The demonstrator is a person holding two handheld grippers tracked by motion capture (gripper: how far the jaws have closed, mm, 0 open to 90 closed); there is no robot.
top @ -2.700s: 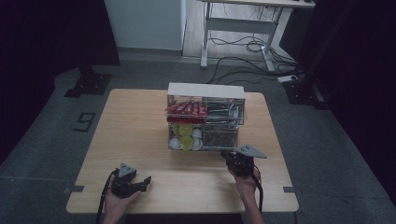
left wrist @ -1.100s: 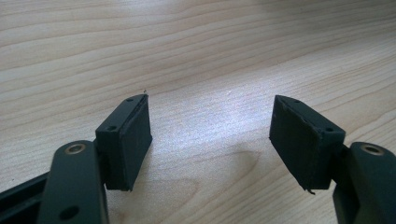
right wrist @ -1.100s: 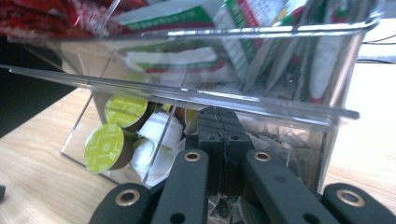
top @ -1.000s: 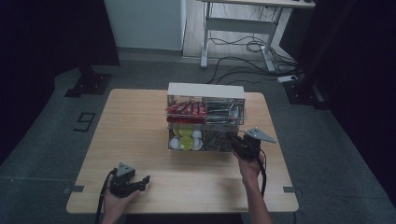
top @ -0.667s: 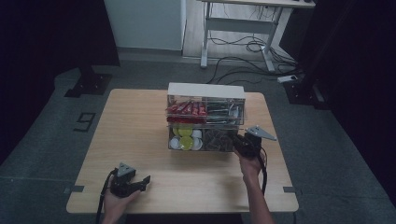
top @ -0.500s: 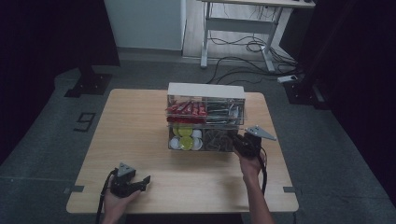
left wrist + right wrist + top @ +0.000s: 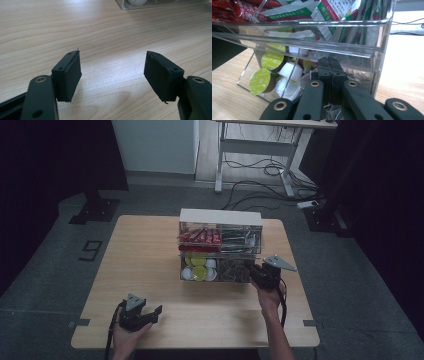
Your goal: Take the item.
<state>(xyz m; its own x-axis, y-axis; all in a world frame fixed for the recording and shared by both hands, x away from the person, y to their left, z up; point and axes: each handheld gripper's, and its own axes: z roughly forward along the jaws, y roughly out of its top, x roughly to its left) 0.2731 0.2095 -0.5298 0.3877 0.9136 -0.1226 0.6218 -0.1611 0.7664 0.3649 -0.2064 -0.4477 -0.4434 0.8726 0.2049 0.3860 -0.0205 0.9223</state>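
**Right fingers pressed together inside the organizer's lower tier**

Left to right in the high view: the left gripper [image 7: 142, 312] rests in a hand at the counter's [image 7: 150, 255] near left edge, well apart from everything else, forearm coming up from the bottom. At the middle stands the clear organizer [image 7: 220, 245], two tiers under a white top. To its right the right gripper [image 7: 257, 274] meets the lower tier's front right corner, with the hand behind it and the forearm stretched nearly straight up the picture.

The left gripper view gives what the high view is too small to tell: the fingers [image 7: 70, 72] stand spread wide over bare wood, nothing between them, and a corner of the organizer shows at the top edge.

The right gripper view looks level into the organizer. The fingers [image 7: 329, 65] are pressed flat together, reaching into the lower tier's right compartment among pale tea bags [image 7: 310, 76]; whether they pinch one I cannot tell. Left of a clear divider lie capsules [image 7: 260, 81], green-lidded and white. Above, the upper tier holds red packets [image 7: 244, 11] at left and green-and-white sachets [image 7: 332, 12] at right.
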